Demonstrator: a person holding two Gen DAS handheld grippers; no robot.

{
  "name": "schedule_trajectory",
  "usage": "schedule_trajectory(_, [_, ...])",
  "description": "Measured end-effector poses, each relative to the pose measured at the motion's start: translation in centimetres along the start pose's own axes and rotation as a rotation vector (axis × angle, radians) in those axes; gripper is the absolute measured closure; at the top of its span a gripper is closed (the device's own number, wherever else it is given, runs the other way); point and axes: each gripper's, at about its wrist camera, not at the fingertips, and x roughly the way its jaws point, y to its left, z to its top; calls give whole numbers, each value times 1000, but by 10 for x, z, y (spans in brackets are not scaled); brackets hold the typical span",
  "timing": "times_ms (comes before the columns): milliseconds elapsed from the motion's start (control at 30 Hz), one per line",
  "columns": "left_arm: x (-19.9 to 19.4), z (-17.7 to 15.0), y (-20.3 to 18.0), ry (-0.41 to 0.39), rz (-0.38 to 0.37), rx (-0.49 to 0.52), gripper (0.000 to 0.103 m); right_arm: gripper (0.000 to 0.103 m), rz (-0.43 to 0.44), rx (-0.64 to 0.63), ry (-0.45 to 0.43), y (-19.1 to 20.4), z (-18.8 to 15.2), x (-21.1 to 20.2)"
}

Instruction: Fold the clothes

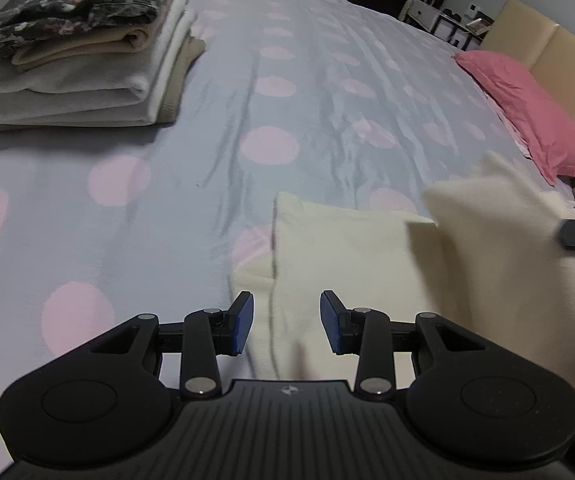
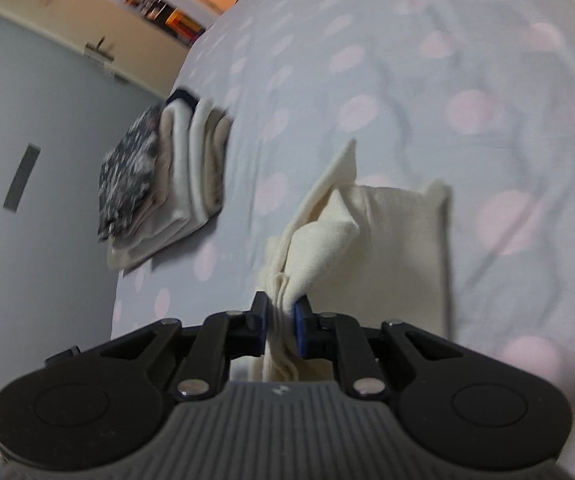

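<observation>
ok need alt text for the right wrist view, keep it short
The right claw pinches a bunched edge of a cream cloth, lifting it off a grey bedspread with pink dots. To the left, a stack of folded clothes sits near the bed's edge, blurred.

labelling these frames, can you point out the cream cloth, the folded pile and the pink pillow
cream cloth [image 2: 391,248]: right wrist view, flat panel lying on the bed.
folded pile [image 1: 75,80]: left wrist view, white layer in the middle of the stack.
pink pillow [image 1: 535,120]: left wrist view, middle of its top face.

No readable text, label, brand or number shows in either view.
</observation>
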Motion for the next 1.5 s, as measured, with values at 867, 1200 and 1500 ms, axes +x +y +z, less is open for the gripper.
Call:
schedule_trajectory(867, [-2,4,38,14,72,-61,69,76,-92,-107,186,58,-45,186])
schedule_trajectory(1200, [-20,-8,24,2,-58,-38,65,73,-64,-201,110,39,-51,121])
schedule_trajectory(1500, [-20,-35,-17,54,-62,74,56,65,-147,-370,52,-11,-112,57])
